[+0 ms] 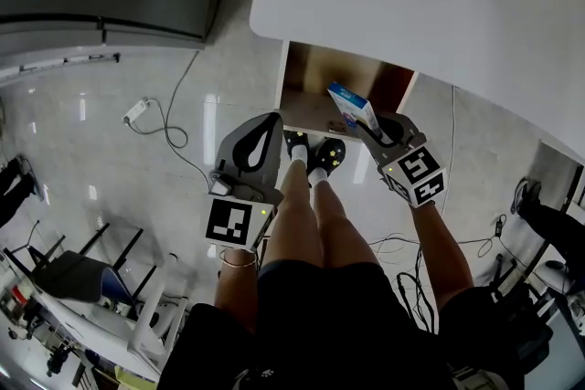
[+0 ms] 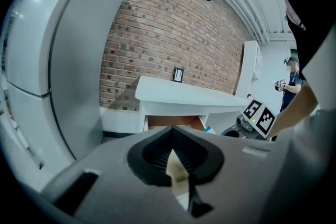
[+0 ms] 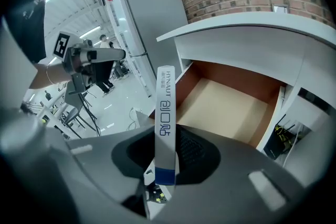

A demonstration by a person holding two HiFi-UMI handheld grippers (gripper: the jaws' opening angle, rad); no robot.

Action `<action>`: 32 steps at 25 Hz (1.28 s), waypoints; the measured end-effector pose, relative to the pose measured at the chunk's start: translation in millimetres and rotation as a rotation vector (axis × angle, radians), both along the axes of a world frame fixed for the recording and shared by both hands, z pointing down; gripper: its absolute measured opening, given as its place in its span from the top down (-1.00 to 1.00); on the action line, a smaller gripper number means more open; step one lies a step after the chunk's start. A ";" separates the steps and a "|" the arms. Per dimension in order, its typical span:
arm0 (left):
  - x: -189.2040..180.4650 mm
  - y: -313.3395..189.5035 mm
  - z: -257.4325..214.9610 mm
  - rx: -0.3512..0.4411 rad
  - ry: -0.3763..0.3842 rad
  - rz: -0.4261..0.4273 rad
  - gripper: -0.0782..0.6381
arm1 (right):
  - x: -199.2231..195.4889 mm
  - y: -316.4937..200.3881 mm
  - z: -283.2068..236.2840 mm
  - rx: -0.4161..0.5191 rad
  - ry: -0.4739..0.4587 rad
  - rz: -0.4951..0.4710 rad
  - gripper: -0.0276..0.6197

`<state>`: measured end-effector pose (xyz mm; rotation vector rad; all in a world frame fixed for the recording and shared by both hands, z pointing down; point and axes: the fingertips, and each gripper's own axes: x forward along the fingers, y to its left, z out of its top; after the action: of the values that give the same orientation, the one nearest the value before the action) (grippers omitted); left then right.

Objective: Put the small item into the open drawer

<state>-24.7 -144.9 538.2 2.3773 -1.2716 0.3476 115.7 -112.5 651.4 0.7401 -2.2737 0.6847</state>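
From above, my right tool (image 1: pixel 377 131) grips the small box (image 1: pixel 352 106) above the near edge of the open drawer (image 1: pixel 306 73), under the white bench (image 1: pixel 430 5). My left tool (image 1: pixel 267 131) sits to the left. Left gripper view — jaws together, nothing between them. Right gripper view — the box stands edge-on between the jaws, the drawer just beyond.
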 end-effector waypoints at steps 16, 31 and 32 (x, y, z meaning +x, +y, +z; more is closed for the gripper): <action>-0.3 -0.4 7.2 -0.017 -0.008 -0.004 0.79 | -5.6 9.7 40.1 0.037 0.256 -0.251 0.63; -7.9 -3.1 13.5 -0.027 -0.012 -0.016 0.79 | -9.4 6.1 67.2 0.022 0.354 -0.369 0.62; -8.1 -3.2 14.0 -0.029 -0.013 -0.017 0.79 | -9.6 5.2 68.5 0.020 0.357 -0.373 0.62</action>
<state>-32.8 -148.1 552.2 2.3423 -1.2834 0.3742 106.1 -107.3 719.9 0.3903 -2.0107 0.3245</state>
